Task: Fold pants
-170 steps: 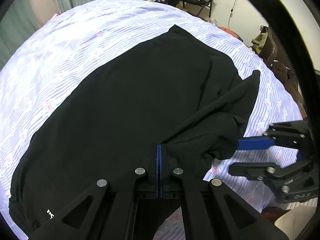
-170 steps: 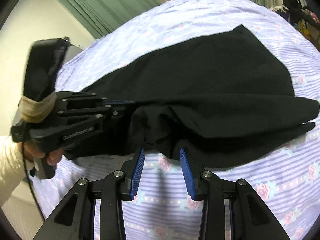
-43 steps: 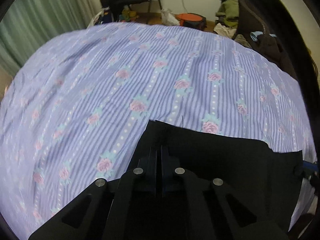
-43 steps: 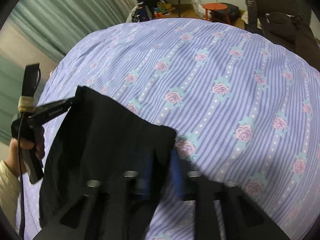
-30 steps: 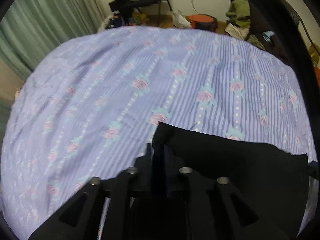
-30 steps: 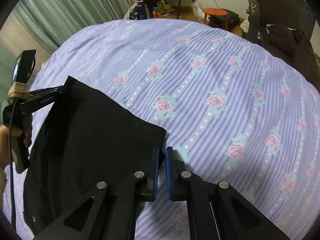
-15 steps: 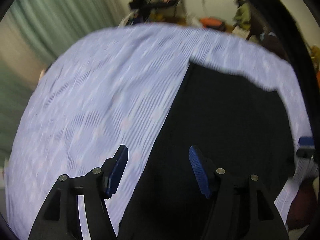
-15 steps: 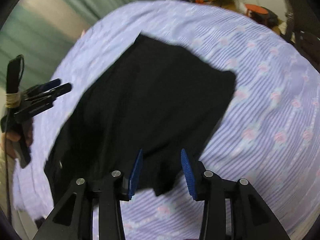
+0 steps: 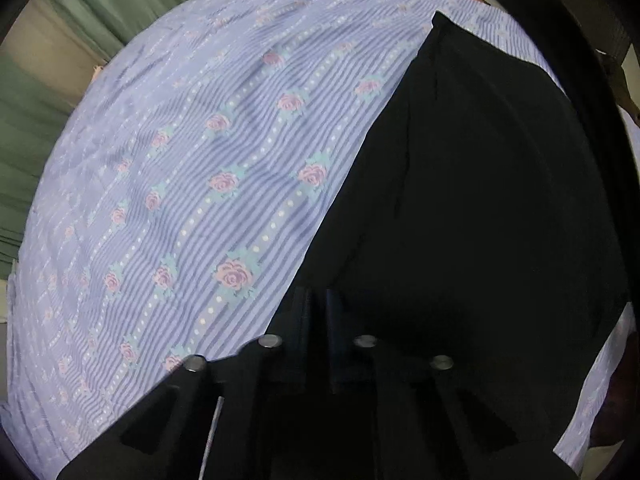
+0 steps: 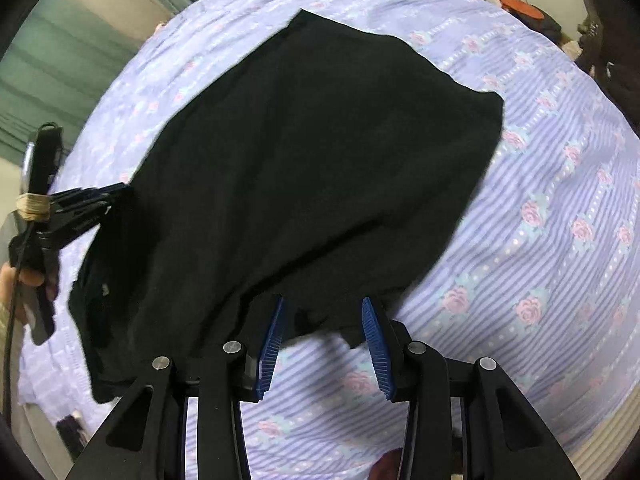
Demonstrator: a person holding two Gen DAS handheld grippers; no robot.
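The black pants point(image 10: 312, 168) lie folded on the purple flowered bedspread point(image 10: 560, 220). In the left wrist view the pants point(image 9: 480, 200) fill the right half. My left gripper point(image 9: 316, 304) has its fingers closed together at the pants' left edge, with black cloth at the tips; it also shows in the right wrist view point(image 10: 116, 196) at that same edge. My right gripper point(image 10: 322, 332) is open, its blue pads either side of the near edge of the pants, holding nothing.
The bedspread point(image 9: 180, 200) stretches away to the left. Green curtains point(image 10: 60, 60) hang beyond the bed. A dark chair point(image 10: 612, 20) and an orange stool point(image 10: 520, 6) stand past the far right side.
Both grippers carried the pants' end over and laid it down, then opened and drew back. Since half a second ago my left gripper has closed at the pants' left edge. The right stays open.
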